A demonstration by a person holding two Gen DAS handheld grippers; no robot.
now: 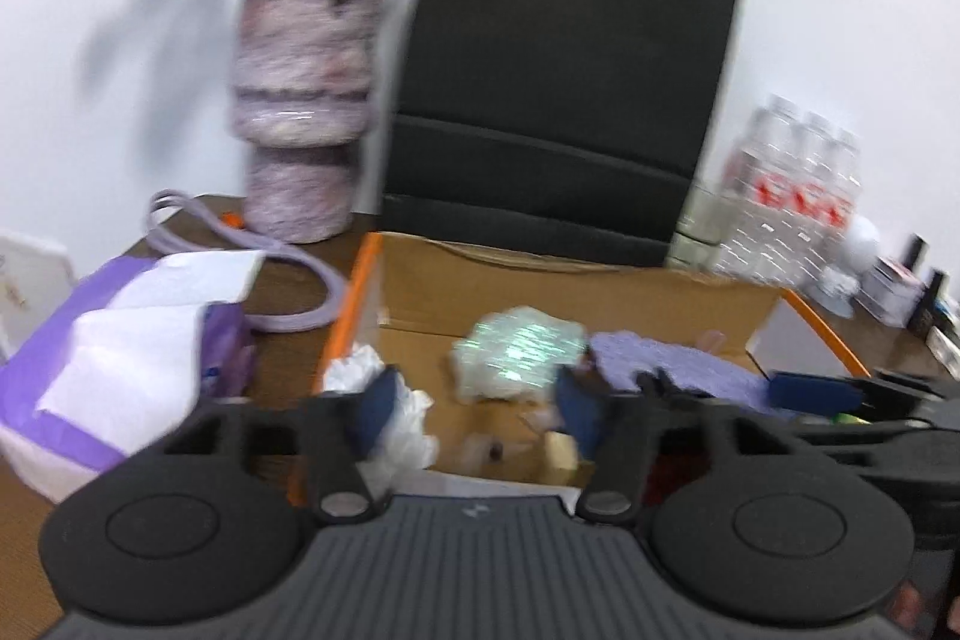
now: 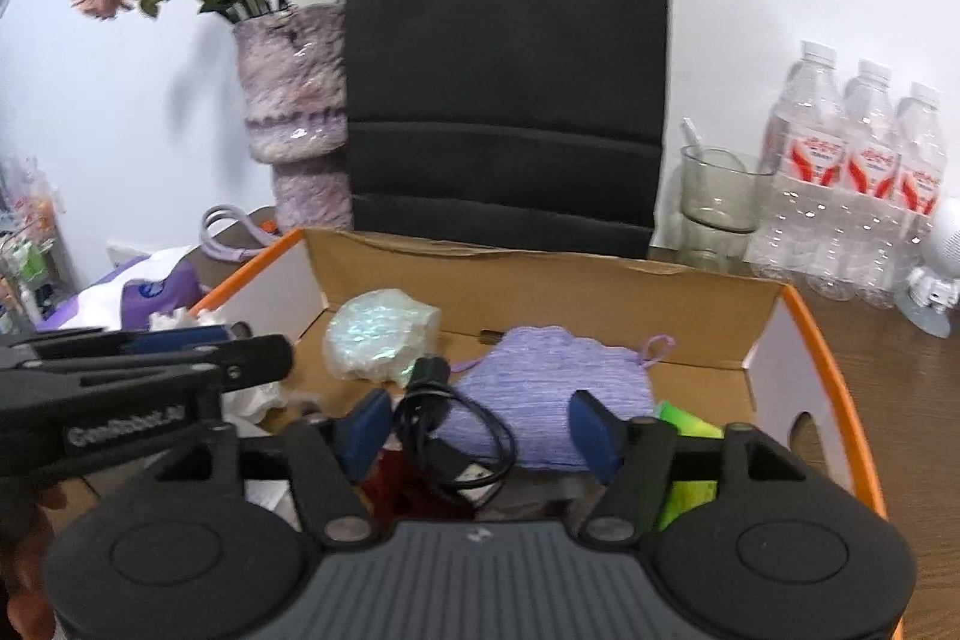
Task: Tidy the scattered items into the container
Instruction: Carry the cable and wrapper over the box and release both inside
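Observation:
An open cardboard box with orange edges (image 1: 600,289) (image 2: 540,274) holds several items: an iridescent pouch (image 1: 519,349) (image 2: 378,334), a purple knitted cloth (image 1: 678,364) (image 2: 552,400), a black cable (image 2: 444,430), a crumpled white bag (image 1: 402,412) and a green item (image 2: 690,421). My left gripper (image 1: 477,409) is open and empty over the box's near left side. My right gripper (image 2: 477,427) is open and empty over the cable and cloth. Each gripper shows at the edge of the other's view, the right in the left wrist view (image 1: 828,391) and the left in the right wrist view (image 2: 180,346).
A tall black paper bag (image 2: 510,58) stands behind the box. A purple vase of dried flowers (image 2: 294,100) is at the back left, with a purple tissue pack (image 1: 120,340) and a lilac cord (image 1: 270,256) left of the box. Water bottles (image 2: 858,172) and a glass (image 2: 720,190) stand at right.

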